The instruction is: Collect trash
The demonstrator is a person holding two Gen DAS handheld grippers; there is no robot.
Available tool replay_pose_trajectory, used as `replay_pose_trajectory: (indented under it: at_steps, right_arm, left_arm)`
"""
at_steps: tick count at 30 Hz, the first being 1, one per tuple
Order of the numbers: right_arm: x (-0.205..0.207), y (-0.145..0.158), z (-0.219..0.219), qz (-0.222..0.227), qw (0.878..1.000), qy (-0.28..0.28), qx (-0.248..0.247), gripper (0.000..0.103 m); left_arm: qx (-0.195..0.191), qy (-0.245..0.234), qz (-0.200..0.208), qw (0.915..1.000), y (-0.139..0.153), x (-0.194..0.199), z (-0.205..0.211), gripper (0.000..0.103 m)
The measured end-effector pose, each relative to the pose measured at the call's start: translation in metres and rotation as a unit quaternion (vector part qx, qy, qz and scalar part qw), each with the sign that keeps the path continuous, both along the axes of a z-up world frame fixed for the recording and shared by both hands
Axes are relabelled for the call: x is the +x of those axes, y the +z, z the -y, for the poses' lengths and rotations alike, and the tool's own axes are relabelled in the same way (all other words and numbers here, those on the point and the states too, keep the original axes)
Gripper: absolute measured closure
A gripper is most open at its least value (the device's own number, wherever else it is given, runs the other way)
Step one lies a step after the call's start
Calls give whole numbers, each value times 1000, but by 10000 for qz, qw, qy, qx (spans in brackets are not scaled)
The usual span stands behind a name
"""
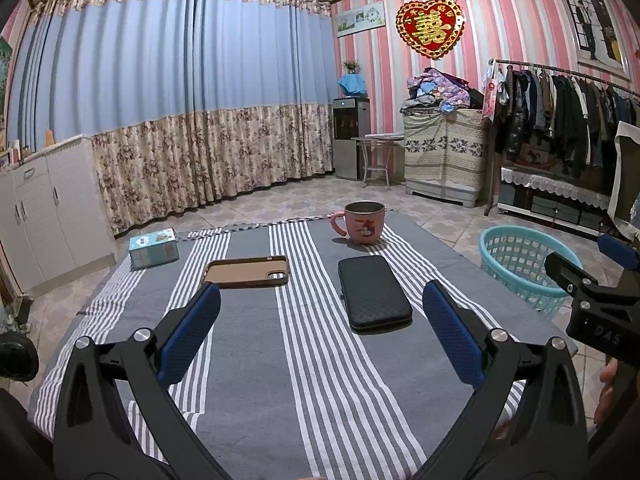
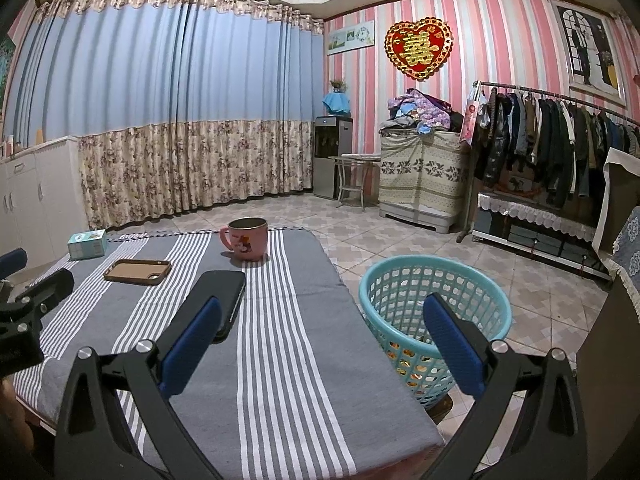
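Left wrist view: the left gripper hangs level above a table spread with a grey-and-white striped cloth, its blue-padded fingers spread wide and holding nothing. Between and beyond the fingers lie a brown case, hollow side up, and a black case just right of it. A pink mug stands upright near the far edge; a small box sits at the far left corner. A teal basket stands on the floor off the table's right side. The right gripper enters at the right edge, above the basket's near rim.

Right wrist view: the right gripper is held over the table's right edge, fingers likewise apart and empty, the left one over the black case, the right one over the basket. Orange-tinted items show through the basket's mesh at the bottom; what they are cannot be told. The mug, brown case and box lie further left.
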State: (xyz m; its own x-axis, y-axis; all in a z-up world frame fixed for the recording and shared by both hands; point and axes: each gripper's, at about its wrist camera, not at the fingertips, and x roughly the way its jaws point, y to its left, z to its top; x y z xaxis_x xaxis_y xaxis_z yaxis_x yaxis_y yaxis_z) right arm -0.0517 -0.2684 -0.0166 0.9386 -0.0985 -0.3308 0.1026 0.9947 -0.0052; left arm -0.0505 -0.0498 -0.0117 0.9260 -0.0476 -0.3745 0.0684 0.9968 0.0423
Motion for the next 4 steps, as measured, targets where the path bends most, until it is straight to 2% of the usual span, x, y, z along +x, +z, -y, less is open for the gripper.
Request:
replay_pose_trajectory:
  at_steps: [4]
  right_arm:
    - [-1,1,3,-8,10000,-2,8,4]
  left_arm:
    - [-5,12,7,10000,0,0,-1,5]
